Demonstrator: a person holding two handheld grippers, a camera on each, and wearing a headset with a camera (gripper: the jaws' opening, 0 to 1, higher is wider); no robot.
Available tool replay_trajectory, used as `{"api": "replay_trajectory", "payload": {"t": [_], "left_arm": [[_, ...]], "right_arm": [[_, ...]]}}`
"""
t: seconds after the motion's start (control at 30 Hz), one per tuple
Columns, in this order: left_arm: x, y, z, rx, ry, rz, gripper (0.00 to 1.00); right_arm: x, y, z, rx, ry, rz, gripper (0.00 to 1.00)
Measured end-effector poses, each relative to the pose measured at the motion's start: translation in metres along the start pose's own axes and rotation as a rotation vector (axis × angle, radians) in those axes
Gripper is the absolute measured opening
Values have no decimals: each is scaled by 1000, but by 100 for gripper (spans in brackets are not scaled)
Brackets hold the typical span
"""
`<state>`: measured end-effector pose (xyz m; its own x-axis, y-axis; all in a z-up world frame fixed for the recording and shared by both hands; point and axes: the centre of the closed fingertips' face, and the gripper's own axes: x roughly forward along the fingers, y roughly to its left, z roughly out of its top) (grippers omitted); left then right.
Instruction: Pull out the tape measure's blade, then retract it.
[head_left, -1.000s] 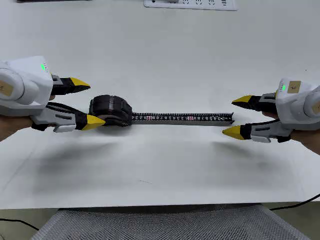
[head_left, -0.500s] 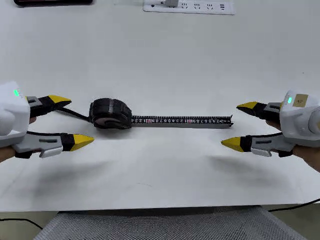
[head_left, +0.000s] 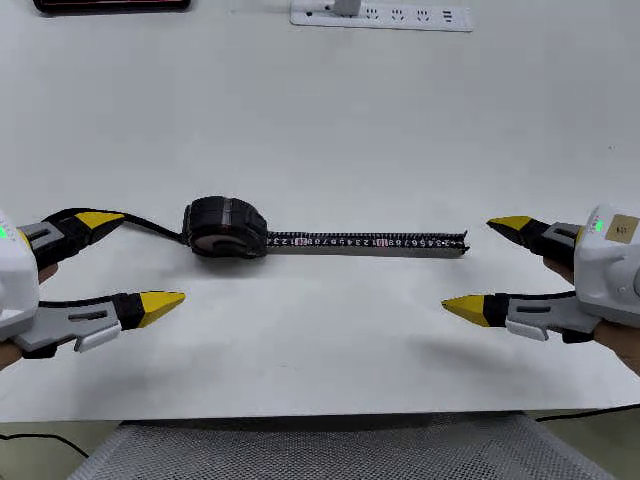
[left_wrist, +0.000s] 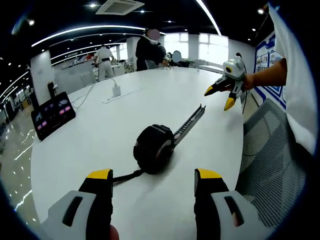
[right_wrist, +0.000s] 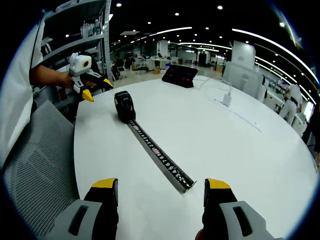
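Tape measure (head_left: 225, 228): 1 unit, just left of centre in the head view, sitting on the counter (head_left: 320, 120). Case is black, rounded and ribbed, looks like rubberised plastic. A thin black strap (head_left: 150, 226) runs from it toward frame left.

Blade (head_left: 365, 242): 1, pulled out and lying flat on the counter, a thin dark strip with pale numerals and a few red marks facing up. Long axis runs left-right across the frame, case at the left end, hooked tip pointing right.

Left hand-held gripper (head_left: 150, 256): lower left, released, jaws spread wide, grasping nothing. It is near the case, not touching. The strap reaches its upper jaw; contact unclear.

Right hand-held gripper (head_left: 468, 262): lower right, also released and grasping nothing. The blade tip sits just off its jaws, no contact.

Each has 2 jaws, grey/black plastic with wedge-shaped yellow tips, on a white body.

Counter is matte white and smooth. 1 white power strip (head_left: 380, 15) at top centre, dark flat device (head_left: 110, 4) at upper left, grey mesh seat (head_left: 300, 450) along the bottom edge.
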<state>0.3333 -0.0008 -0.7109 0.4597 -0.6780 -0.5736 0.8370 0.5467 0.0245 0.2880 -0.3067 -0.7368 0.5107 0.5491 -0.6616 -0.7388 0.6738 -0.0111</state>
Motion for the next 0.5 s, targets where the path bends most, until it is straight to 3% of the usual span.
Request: {"api": "replay_trajectory", "payload": {"t": [0.5], "left_arm": [[-7, -9, -13, -83, -22, 67, 81]], "right_arm": [[-3, 12, 3, 51, -53, -25, 84]]}}
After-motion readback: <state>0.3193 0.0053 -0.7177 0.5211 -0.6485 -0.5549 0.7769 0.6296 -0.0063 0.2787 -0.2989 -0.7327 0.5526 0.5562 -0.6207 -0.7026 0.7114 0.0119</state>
